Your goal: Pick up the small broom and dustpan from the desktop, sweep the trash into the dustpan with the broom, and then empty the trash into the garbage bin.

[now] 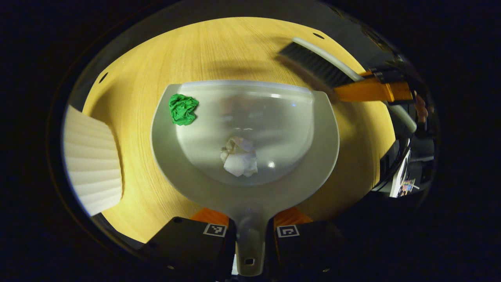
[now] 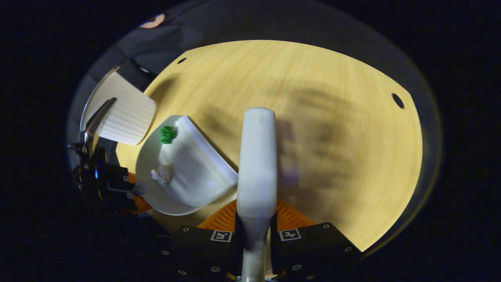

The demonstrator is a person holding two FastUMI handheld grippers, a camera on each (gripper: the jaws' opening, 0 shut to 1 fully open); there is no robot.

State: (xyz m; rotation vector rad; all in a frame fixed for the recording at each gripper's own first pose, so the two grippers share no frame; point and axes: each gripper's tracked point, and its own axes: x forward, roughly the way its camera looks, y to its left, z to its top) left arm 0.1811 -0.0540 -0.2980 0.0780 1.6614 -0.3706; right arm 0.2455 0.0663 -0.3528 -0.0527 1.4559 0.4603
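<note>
Dustpan [image 1: 250, 188]: pale grey, centre of the left gripper view, lying over the wooden desk [image 1: 219, 51]. Its handle runs down to the bottom edge, clamped between the left tongs [image 1: 250, 231].
Green paper wad [image 1: 182, 109]: crumpled, upper left inside the pan, near its front lip.
White paper wad [image 1: 239, 156]: crumpled, middle of the pan bowl.
Broom [image 1: 313, 66]: dark bristles, white back, upper right of the left gripper view, above the pan's right corner. In the right gripper view its white handle [image 2: 256, 164] stands up the centre, gripped at the bottom by the right tongs [image 2: 256, 235].
Garbage bin [image 1: 92, 156]: white, ribbed, at the left edge, just beside the pan.
</note>
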